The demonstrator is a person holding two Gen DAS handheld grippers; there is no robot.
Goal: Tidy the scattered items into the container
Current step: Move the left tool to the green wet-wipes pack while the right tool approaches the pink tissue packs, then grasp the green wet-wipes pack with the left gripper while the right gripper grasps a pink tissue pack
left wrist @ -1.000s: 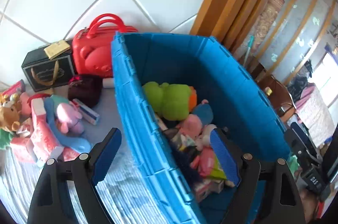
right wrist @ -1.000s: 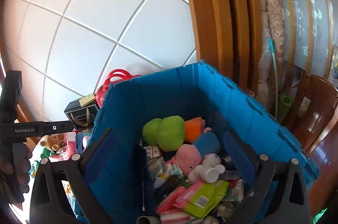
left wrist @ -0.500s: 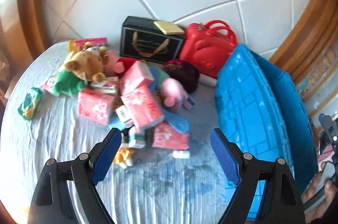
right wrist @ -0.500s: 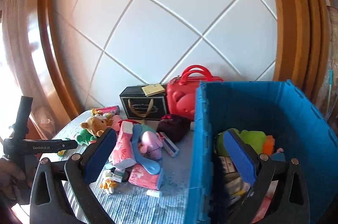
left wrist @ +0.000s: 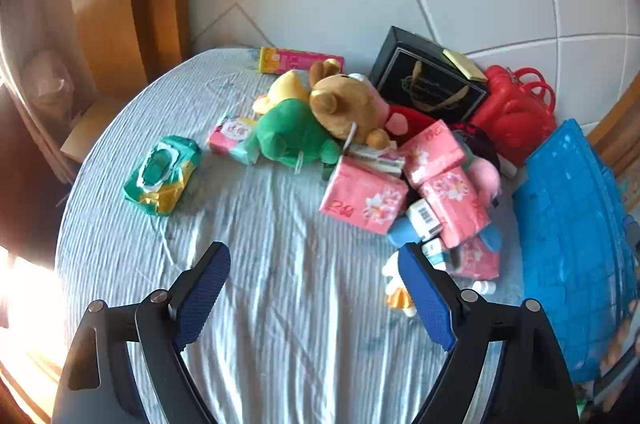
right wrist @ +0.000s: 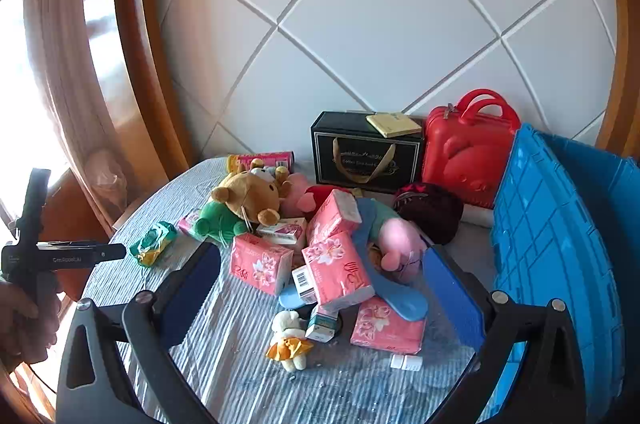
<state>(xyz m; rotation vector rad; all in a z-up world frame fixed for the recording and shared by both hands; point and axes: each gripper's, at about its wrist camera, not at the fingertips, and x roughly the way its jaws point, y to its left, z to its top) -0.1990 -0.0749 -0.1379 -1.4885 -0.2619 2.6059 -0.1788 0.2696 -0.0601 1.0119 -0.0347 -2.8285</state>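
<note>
Several pink tissue packs (right wrist: 260, 264) crowd beside the blue crate (right wrist: 552, 264).

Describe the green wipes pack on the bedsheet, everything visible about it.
The green wipes pack is a soft, crinkled plastic pouch, green with yellow at one end and a white-rimmed oval flap on top that looks shut. It lies flat on the striped pale-blue sheet, apart from the pile, with the pink tissue pack its nearest neighbour. Nothing touches it but the sheet; neither claw is near.

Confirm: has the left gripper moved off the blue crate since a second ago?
Yes. The left gripper swung away to the left: the blue crate, earlier filling its view, now sits at the right edge, with open fingers over bare bedsheet.
</note>
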